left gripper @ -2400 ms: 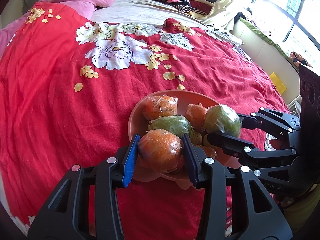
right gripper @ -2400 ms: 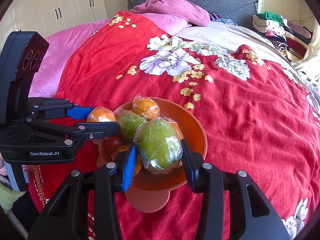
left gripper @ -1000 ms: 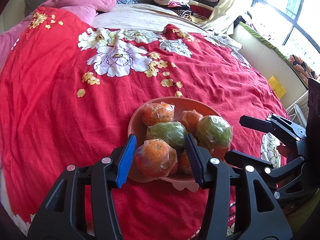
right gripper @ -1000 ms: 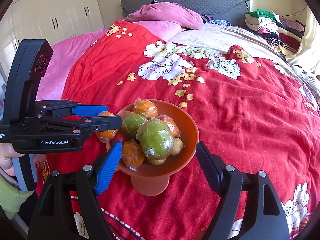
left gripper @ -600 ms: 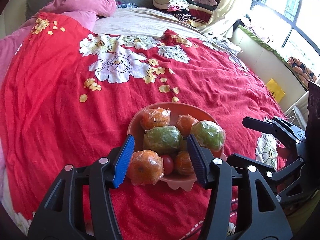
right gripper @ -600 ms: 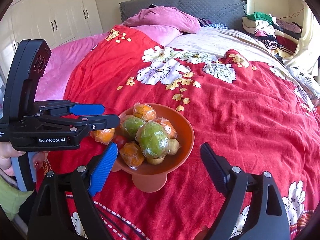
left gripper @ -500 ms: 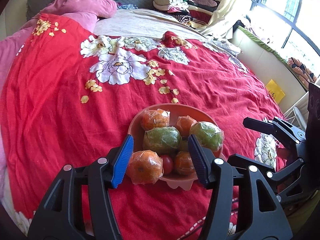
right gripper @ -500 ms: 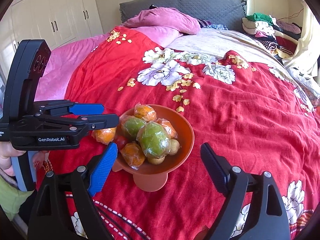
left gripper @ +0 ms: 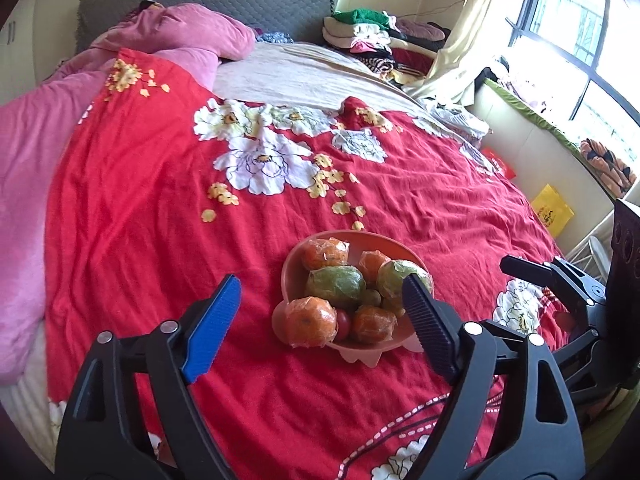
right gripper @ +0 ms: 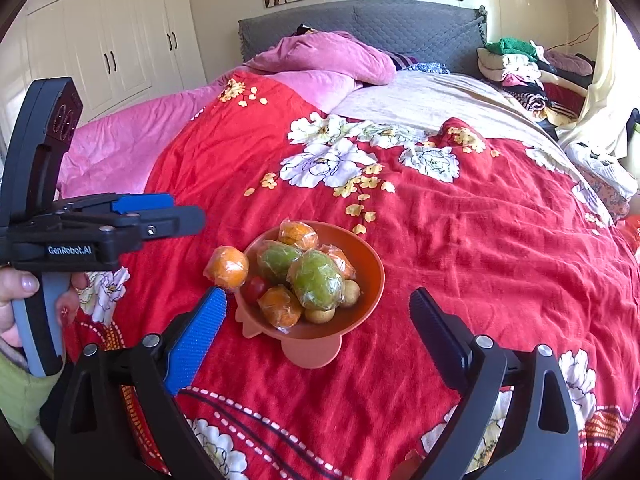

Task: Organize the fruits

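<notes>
An orange bowl [left gripper: 384,242] [right gripper: 370,268] on the red bedspread holds several plastic-wrapped fruits, among them two green ones [right gripper: 316,279] [left gripper: 335,286], oranges and a small red tomato [right gripper: 254,287]. One wrapped orange [left gripper: 310,321] [right gripper: 227,267] rests at the bowl's near-left rim, partly outside it. My left gripper [left gripper: 320,328] is open and empty, pulled back from the bowl. My right gripper [right gripper: 318,330] is open and empty, just in front of the bowl. The left gripper also shows in the right wrist view [right gripper: 168,212].
The red flowered bedspread [left gripper: 160,200] covers the bed. Pink pillows [right gripper: 320,56] lie at the grey headboard. Folded clothes [left gripper: 368,36] are piled at the far right. A yellow bag [left gripper: 552,210] and a window are to the right. White wardrobes [right gripper: 100,40] stand to the left.
Both grippers let go of their fruits, opened wide and drew back from the bowl. The orange now rests at the bowl's rim and the green fruit lies in the bowl.
</notes>
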A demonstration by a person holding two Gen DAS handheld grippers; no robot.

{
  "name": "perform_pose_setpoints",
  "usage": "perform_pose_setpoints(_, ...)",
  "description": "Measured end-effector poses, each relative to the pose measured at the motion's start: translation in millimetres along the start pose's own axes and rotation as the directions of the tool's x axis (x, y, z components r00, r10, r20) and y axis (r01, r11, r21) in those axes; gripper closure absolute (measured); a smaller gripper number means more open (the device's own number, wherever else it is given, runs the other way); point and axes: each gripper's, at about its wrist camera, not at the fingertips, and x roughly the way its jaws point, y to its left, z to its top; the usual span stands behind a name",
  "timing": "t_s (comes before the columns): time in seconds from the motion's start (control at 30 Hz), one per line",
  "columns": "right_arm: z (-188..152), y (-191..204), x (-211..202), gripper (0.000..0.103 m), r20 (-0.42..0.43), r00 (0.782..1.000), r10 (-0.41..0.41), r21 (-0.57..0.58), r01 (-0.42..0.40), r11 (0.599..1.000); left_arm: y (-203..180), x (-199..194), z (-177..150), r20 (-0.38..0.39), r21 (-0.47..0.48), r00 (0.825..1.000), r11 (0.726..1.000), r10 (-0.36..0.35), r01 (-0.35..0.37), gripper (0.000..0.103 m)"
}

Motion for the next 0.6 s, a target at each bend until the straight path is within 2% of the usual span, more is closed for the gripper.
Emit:
perform_pose_setpoints(0.37,-16.1,10.6,-25.5,0.007,0.016,1.000,-0.002,0.007,0.002,1.000,4.1,-31.3,-23.6,0.021,-0.026,0.999,0.999,0.049,-0.048,0.012)
perform_pose_setpoints(0.6,-31.9,17.0,-36.6,0.005,0.006,1.000,-0.012,0.011,0.012,1.000,-5.4,-40.8,-42.3,0.014,-0.021,0.998,0.998,0.055,-0.055,0.010)
